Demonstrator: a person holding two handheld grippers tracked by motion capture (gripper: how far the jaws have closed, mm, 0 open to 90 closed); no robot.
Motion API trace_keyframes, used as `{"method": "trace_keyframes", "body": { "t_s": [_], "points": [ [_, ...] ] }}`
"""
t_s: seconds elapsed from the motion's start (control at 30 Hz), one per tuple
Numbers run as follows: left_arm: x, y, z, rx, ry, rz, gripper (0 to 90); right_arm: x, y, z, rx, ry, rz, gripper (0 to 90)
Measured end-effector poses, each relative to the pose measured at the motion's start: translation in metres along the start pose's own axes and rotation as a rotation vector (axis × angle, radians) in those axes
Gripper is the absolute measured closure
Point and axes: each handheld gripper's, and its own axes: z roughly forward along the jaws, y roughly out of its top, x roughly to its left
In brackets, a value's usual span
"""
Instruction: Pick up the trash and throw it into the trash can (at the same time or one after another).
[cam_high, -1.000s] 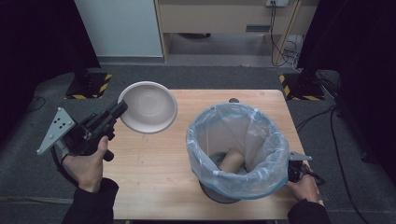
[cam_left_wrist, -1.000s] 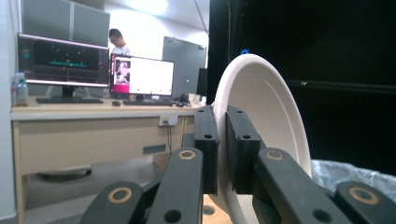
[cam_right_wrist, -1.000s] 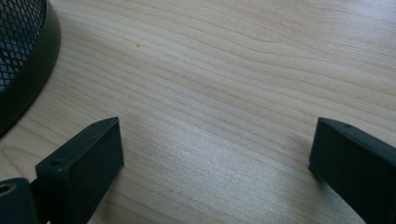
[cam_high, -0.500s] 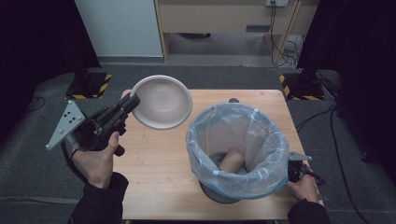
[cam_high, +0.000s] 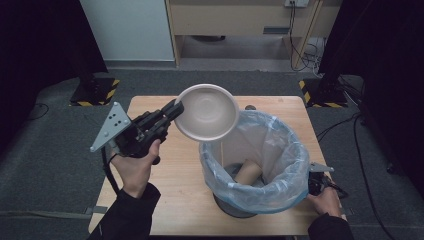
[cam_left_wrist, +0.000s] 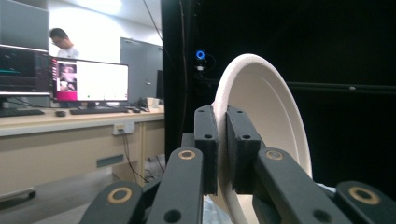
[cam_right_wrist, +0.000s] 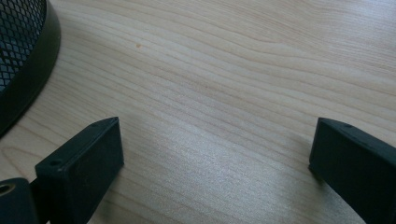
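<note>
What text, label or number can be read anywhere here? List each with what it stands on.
None can be read.
Monitors behind the left gripper: screen content too blurred.
Plate, bin liner, table, right gripper: no markings seen.

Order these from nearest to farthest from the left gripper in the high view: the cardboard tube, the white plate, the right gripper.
1. white plate: clamped at its rim in the left gripper.
2. cardboard tube: inside the lined bin, right of the plate.
3. right gripper: at the table's near right corner.
</note>
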Motion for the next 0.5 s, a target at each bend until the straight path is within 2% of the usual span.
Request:
{"method": "trace_keyframes", "body": {
  "t_s": [0.37, 0.5],
  "points": [
    [-0.019, -0.016, 0.029, 0.058, -0.062, -0.006, 83.7, 0.000, 0.000, 0.000, 0.001, 0.000, 0.002, 3.1],
    [-0.023, -0.026, 0.037, 0.089, -0.100, -0.017, 83.6, 0.000, 0.000, 0.000, 0.001, 0.000, 0.002, 3.1]
  ]
}}
